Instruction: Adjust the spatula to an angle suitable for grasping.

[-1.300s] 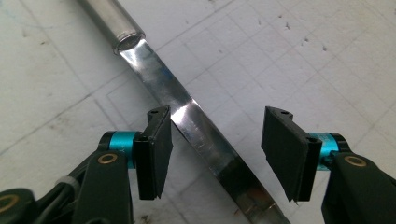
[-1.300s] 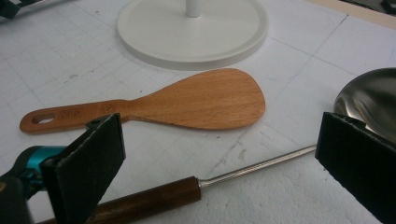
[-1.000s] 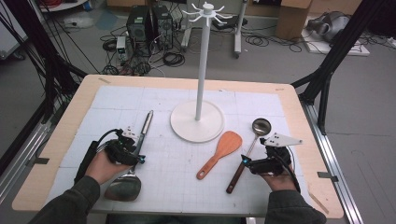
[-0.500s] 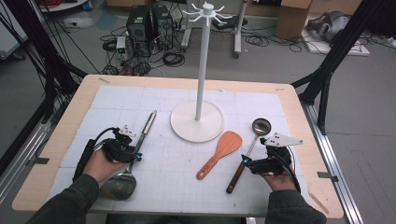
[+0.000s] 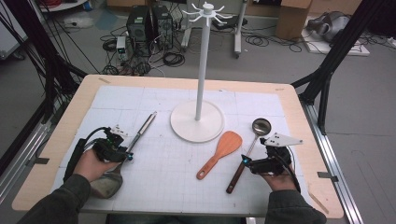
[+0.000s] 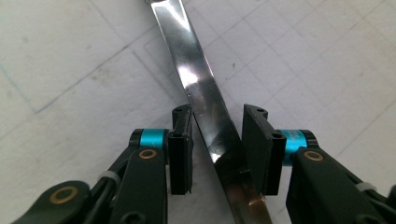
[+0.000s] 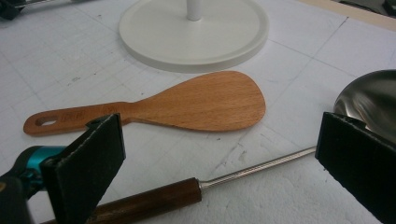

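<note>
A steel turner lies slanted at the table's left, its broad head near the front edge. My left gripper straddles its flat handle. The jaws have just been closing, with the handle between the pads. A thin gap still shows on the right side. At the right lies a ladle with a steel bowl and a wooden handle. My right gripper stands wide open over its thin shaft without touching it.
A wooden rice paddle lies just left of the ladle, also seen close ahead in the right gripper view. A tall white hook stand rises at the mat's centre on a round base. The white grid mat covers the table.
The left hand has shifted slightly left and away, and the turner's head has swung a little left with it. The left jaws have narrowed around the handle. The right hand has stayed still.
</note>
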`<state>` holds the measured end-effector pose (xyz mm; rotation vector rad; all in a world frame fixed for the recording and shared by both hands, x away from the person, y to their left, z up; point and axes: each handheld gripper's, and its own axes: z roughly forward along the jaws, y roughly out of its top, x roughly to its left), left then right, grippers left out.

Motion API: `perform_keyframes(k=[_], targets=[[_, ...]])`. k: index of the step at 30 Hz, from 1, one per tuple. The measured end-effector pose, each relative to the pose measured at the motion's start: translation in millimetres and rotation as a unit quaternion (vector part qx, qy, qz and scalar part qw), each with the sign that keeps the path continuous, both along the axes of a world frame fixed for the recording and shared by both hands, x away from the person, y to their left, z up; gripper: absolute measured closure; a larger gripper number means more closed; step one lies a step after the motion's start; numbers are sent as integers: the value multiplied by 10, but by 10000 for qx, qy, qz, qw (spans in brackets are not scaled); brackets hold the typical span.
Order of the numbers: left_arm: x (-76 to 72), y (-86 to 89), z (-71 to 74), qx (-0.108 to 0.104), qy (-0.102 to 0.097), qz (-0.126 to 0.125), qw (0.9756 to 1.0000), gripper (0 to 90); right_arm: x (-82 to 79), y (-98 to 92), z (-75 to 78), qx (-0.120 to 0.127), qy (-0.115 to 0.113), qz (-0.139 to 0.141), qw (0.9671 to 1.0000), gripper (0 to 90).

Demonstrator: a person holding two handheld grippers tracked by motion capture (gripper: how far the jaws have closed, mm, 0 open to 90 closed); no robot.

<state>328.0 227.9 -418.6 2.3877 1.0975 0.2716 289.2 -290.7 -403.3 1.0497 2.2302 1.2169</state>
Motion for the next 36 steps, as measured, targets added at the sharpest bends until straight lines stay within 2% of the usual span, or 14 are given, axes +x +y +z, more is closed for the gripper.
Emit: perform_keyframes(k=[2,11,13,15,19,24,30,36], targets=[[3,36,-1,-34,16,38,10000,662,4,2,-2,-13,-19,14,10000,5],[93,-6,-14,-153,35,236,9996,656,4,13,-3,-15,19,5,10000,5],[114,-25,-14,-143,44,289,9995,643,8,13,-5,-32,-11,25,10000,5],[136,-41,-5,-40,83,290,9995,654,11,15,-5,-34,-4,23,10000,5],[151,-67,8,17,144,411,9991,685,13,18,-4,-35,-2,23,10000,5],[151,-60,13,69,130,396,9991,692,9,12,-2,-26,-3,35,10000,5],[127,8,25,60,225,402,9989,727,10,11,-2,-22,3,25,10000,5],[96,80,35,145,261,334,9990,742,10,13,-3,-15,12,22,10000,5]])
